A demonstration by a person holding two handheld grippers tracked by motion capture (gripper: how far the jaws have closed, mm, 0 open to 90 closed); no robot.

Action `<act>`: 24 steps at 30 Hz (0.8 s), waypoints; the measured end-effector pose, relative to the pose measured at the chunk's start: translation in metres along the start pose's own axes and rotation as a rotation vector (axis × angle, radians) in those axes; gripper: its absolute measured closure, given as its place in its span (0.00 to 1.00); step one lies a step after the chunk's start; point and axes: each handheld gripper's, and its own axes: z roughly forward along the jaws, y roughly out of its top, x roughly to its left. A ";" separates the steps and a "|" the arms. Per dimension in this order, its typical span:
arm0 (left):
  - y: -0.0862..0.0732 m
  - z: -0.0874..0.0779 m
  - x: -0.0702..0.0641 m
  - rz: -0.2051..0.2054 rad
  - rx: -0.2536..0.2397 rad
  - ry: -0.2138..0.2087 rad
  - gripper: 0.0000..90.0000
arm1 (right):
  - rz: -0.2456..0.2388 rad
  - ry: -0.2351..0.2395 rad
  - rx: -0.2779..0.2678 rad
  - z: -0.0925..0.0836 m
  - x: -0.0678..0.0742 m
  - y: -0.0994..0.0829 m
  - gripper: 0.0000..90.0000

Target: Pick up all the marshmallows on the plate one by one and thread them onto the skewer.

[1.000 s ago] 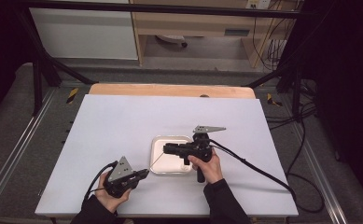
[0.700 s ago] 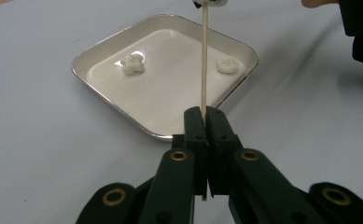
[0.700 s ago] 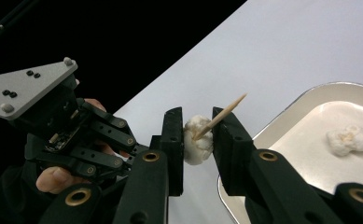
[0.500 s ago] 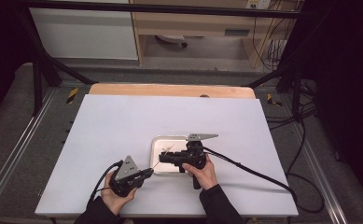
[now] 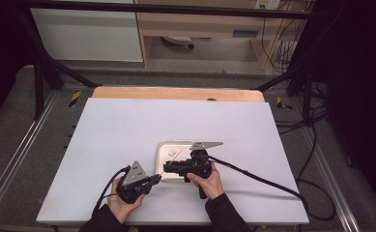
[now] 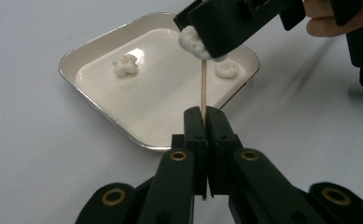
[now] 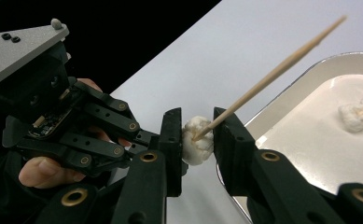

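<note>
Your left gripper [image 6: 202, 116] has its fingers [image 6: 194, 126] pressed tight together on the lower end of a thin wooden skewer [image 6: 203, 86], which runs from them out over the near edge of the tray [image 6: 100, 39]. In the high view that left gripper [image 5: 154, 179] sits just in front of the tray's [image 5: 162, 147] near left corner, low over the white worktop [image 5: 118, 125].

Your right gripper [image 7: 195, 140] has its fingers [image 7: 172, 140] set around a small white puffed piece [image 7: 195, 140], which is threaded on the skewer [image 7: 282, 65]. Those fingers have just been easing apart; the piece sits between them, touching the pad on the left of the right gripper view, and whether the other pad presses on it cannot be told. In the left gripper view the same puffed piece [image 6: 191, 42] hangs on the skewer above the tray, half hidden by your right gripper [image 6: 226, 28].

Two more white pieces lie inside the tray, one [image 6: 124, 64] toward its far left side and one [image 6: 226, 69] near its right rim, just beside the skewer. In the high view your right gripper [image 5: 168, 167] reaches across the tray's near edge.
</note>
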 end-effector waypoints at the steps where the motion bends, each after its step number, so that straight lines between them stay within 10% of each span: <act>1: 0.000 0.000 0.001 0.000 0.002 0.000 0.98 | -0.006 -0.008 -0.006 -0.001 0.001 0.001 0.74; 12: -0.004 -0.008 0.009 -0.032 0.001 0.008 0.98 | -0.142 -0.186 0.010 -0.020 0.006 0.011 0.23; 24: -0.008 -0.013 0.014 -0.045 0.006 0.012 0.98 | -0.272 -0.369 0.179 -0.025 -0.009 0.001 0.21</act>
